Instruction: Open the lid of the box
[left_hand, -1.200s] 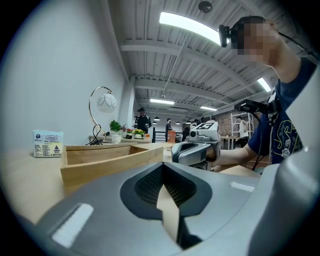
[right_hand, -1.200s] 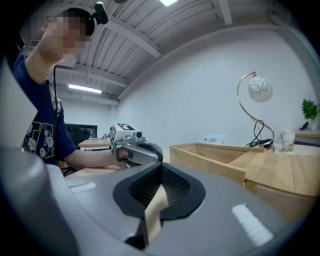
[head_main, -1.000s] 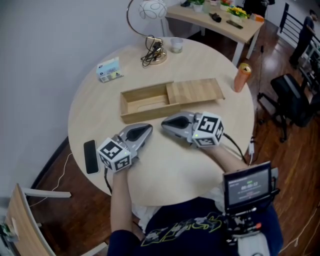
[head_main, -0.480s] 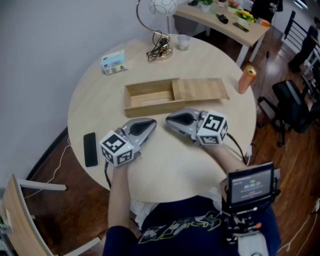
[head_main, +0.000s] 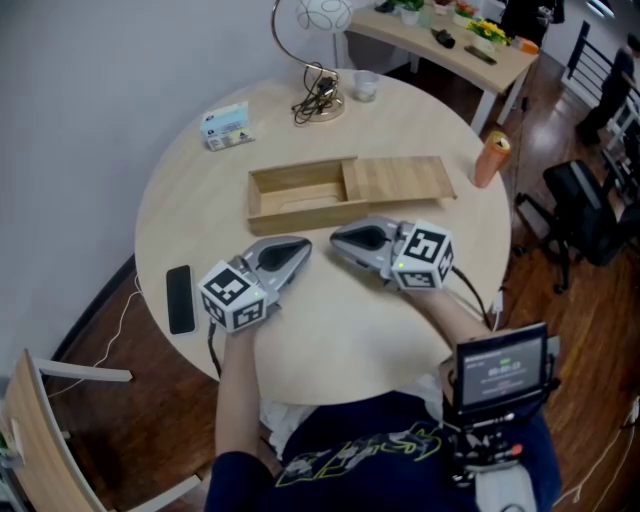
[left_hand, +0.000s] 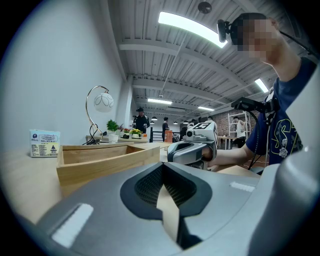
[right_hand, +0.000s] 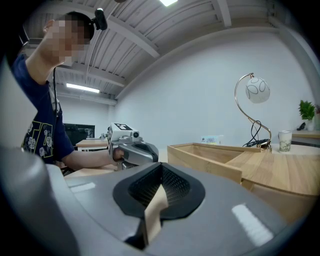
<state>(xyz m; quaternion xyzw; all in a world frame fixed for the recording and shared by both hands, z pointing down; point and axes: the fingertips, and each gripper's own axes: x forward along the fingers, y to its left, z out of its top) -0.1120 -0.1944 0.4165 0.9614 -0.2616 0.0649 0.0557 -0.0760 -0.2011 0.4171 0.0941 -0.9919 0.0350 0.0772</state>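
Two units, left gripper (head_main: 297, 247) and right gripper (head_main: 340, 238), rest on the table (head_main: 330, 350) with jaws together and empty. The box (head_main: 296, 192) lies just beyond both tips. Its lid (head_main: 400, 178) sits partway open, ahead of the right gripper.

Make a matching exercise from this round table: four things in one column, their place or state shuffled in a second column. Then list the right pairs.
Things
1. lid
2. phone
3. orange can
4. lamp

Place or state
A. upright at the table's right edge
B. far side, beside the cup
C. slid aside, leaving the box's left part open
D. lying flat, left of the left gripper

Pairs: 1-C, 2-D, 3-A, 4-B
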